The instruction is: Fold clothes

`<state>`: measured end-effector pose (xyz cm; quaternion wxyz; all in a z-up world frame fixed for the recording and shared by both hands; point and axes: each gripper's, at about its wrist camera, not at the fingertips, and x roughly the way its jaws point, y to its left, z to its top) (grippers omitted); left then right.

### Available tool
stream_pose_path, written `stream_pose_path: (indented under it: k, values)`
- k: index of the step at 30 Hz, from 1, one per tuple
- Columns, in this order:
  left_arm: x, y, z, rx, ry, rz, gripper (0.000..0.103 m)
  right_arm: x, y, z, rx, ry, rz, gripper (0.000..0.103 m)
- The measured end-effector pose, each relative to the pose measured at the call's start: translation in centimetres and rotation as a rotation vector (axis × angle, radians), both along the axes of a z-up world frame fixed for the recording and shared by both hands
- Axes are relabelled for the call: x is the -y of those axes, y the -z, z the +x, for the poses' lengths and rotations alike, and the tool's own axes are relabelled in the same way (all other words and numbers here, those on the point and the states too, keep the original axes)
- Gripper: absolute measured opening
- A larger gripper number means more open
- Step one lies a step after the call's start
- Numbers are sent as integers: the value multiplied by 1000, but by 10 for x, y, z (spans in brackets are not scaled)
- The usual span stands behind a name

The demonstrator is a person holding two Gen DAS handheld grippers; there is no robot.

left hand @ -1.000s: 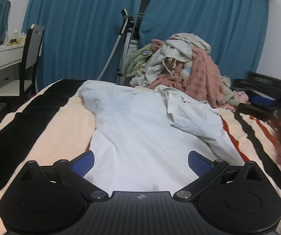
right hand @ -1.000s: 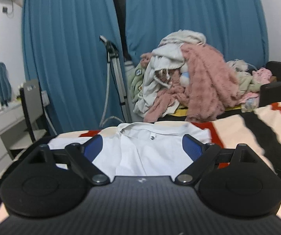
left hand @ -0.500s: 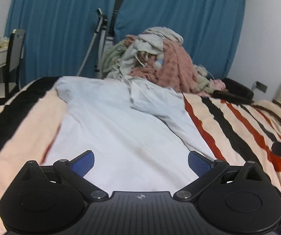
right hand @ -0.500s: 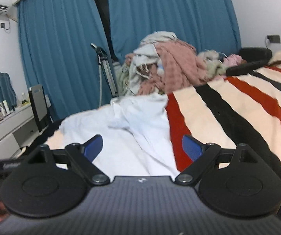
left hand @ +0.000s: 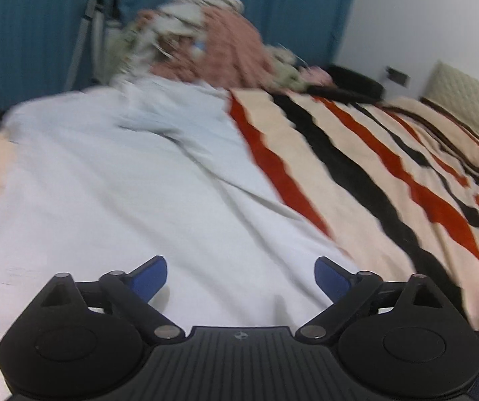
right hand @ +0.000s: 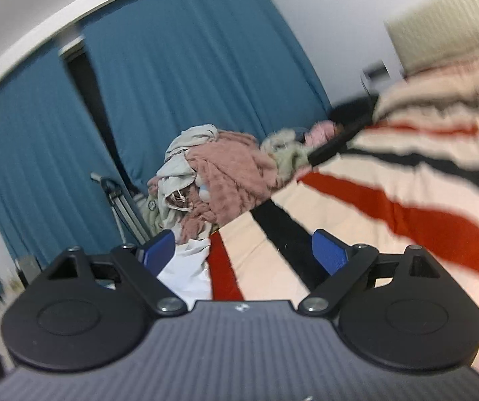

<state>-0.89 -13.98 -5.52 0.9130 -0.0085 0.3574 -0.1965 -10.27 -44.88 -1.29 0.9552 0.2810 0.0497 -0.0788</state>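
A white shirt [left hand: 112, 187] lies spread flat on the striped bedspread [left hand: 389, 180], one sleeve folded across its upper right. My left gripper [left hand: 241, 275] is open and empty, low over the shirt's near hem. My right gripper [right hand: 244, 250] is open and empty, tilted, over the striped bedspread [right hand: 389, 207] to the right of the shirt. Only a small white part of the shirt [right hand: 189, 267] shows by its left finger. Both views are blurred.
A heap of unfolded clothes, pink and cream [left hand: 206, 40], sits at the far end of the bed, also in the right wrist view [right hand: 219, 180]. Blue curtains [right hand: 172, 83] hang behind. A garment steamer pole [left hand: 85, 26] stands at the far left. A pillow [left hand: 466, 100] lies at right.
Both grippers have swung to the right and both views are now blurred. The left one has come lower over the shirt's hem. The right one has rolled and now looks mostly at the bedspread.
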Motion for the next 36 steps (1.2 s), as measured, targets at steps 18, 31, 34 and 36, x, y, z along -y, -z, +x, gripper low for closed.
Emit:
stream_pose_path:
  k: [18, 31, 34, 36]
  values:
    - [147, 69, 26, -391, 239, 44, 23, 14, 22, 14, -26, 29, 84, 91]
    - [83, 41, 30, -446, 202, -209, 1, 3, 20, 17, -62, 51, 46, 91]
    - [45, 14, 26, -430, 204, -318, 1, -2, 18, 16, -68, 44, 28, 91]
    - [15, -2, 23, -419, 195, -372, 1, -6, 16, 15, -74, 36, 16, 91]
